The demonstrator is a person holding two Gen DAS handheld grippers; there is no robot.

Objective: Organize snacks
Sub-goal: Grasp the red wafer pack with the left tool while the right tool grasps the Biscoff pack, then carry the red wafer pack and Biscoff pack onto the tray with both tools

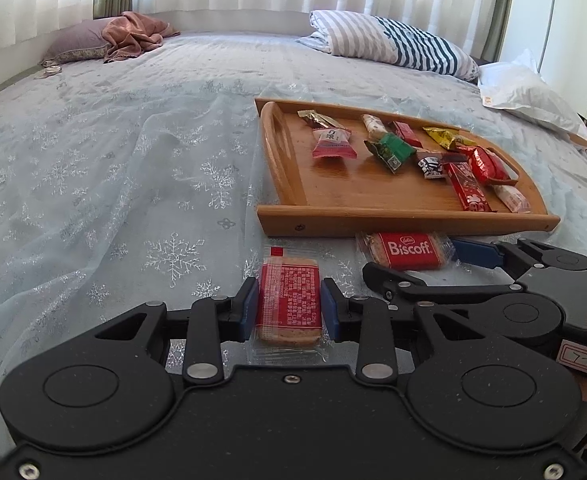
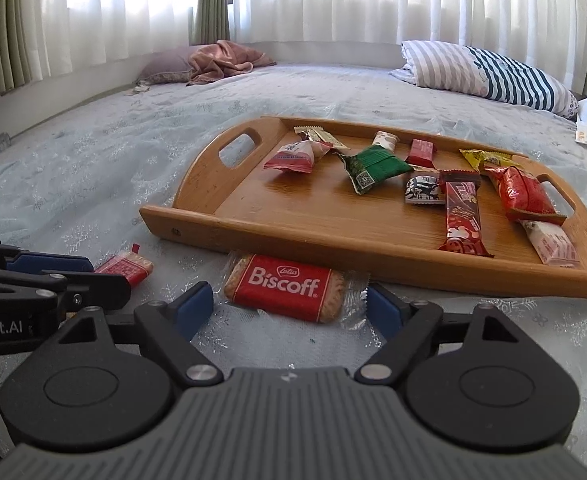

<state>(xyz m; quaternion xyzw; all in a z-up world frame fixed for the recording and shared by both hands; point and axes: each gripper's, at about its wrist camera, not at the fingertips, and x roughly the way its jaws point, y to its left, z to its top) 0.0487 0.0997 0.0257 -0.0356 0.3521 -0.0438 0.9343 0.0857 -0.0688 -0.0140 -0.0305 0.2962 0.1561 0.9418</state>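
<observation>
On the bed, the wooden tray served as the marker for everything else. Just in front of its near rail lay the Biscoff biscuit, flat on the snowflake bedspread, the far edge of its wrapper tucked close under the rail. The right gripper stood around it with jaws wide, a blue pad off each short end and neither pressing; the right one looked to be brushing the crimped wrapper tail. The biscuit's long axis ran roughly along the tray's rail, skewed a little, label up and readable from the gripper side.

Further from the tray, to the left of that biscuit, the left gripper was closed down on the red-wrapped wafer biscuit, pads against its long sides, its long axis pointing toward the tray.

To do the pick well, I judged the right jaws ought to close squarely on the biscuit itself, not on the loose film, and gently, since it would snap. It should then be lifted clear of the rail before going over into the tray.
</observation>
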